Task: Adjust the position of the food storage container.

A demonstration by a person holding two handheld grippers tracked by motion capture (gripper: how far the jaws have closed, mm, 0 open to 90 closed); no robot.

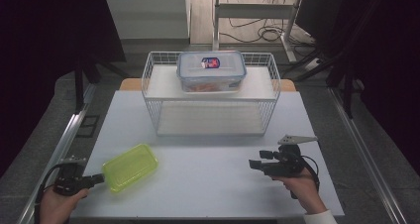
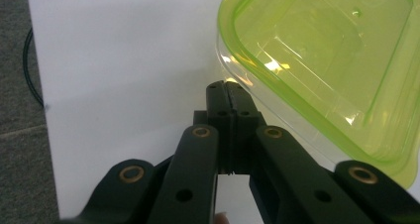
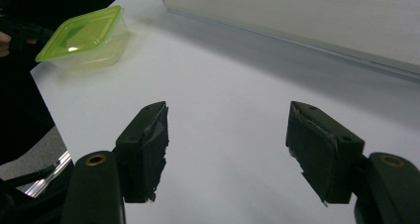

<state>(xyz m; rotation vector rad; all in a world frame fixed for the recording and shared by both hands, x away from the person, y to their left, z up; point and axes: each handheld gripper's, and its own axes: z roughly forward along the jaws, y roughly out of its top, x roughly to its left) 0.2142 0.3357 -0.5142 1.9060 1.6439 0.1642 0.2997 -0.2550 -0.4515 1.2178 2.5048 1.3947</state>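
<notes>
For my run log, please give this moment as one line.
left gripper: shut at green container rim | right gripper: open, empty | lidded box: on wire rack

Lime-green translucent lid seen on clear container (image 1: 130, 167). White table (image 1: 208, 179). White wire basket (image 1: 210, 92). Clear box (image 1: 211, 71) topped by blue-rimmed lid with red-blue label; orange contents glimpsed inside. Black grippers: left (image 2: 227, 92), right (image 3: 228, 140); brass-coloured rivets noted.

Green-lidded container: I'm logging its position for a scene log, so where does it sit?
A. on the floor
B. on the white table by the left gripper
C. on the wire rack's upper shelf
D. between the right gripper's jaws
B: the green-lidded container rests on the white table, with the left gripper at its edge.
</notes>
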